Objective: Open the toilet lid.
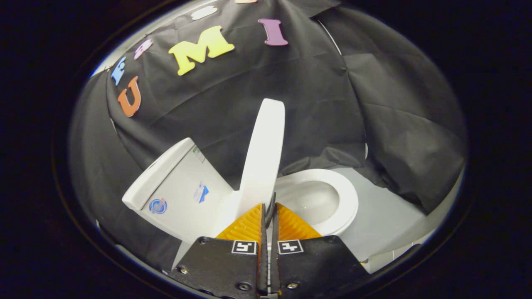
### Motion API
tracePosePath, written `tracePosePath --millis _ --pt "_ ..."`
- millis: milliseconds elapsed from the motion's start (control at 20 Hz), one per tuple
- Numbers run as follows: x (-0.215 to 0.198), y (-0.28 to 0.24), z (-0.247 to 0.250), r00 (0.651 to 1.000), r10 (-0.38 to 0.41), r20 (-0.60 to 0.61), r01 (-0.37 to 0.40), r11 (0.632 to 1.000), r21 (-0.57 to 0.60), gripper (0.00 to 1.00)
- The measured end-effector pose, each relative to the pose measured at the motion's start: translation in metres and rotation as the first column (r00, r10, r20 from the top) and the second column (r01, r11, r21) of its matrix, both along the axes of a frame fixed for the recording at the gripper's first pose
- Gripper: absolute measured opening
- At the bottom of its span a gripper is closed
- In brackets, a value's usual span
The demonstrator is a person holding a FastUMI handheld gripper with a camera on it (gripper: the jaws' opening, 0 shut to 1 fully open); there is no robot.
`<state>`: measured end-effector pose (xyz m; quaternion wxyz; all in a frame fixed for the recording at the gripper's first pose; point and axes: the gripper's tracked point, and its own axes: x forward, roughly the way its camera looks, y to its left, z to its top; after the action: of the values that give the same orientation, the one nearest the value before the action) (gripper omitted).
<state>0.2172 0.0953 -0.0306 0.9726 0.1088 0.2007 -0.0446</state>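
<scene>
Gripper view: gripper [269, 209] clenched on the raised toilet lid [264, 153]'s edge above the seat [347, 199]; letting go early could let it slam.

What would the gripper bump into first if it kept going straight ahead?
Probably the raised white toilet lid. The gripper has its fingers nearly closed, and the lid's edge stands just ahead of their tips. Depth is hard to judge here.
</scene>
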Motion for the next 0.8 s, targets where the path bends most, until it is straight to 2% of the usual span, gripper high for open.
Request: tracePosePath --millis 450,650,800 --pt "0.004 0.058 0.018 0.997 0.066 0.027 -0.061 0.986 -0.156 0.06" --pt "0.007 0.077 0.021 0.996 0.088 0.026 -0.083 0.983 -0.165 0.06" --pt "0.007 0.092 0.022 0.993 0.116 0.022 -0.108 0.968 -0.226 0.06"
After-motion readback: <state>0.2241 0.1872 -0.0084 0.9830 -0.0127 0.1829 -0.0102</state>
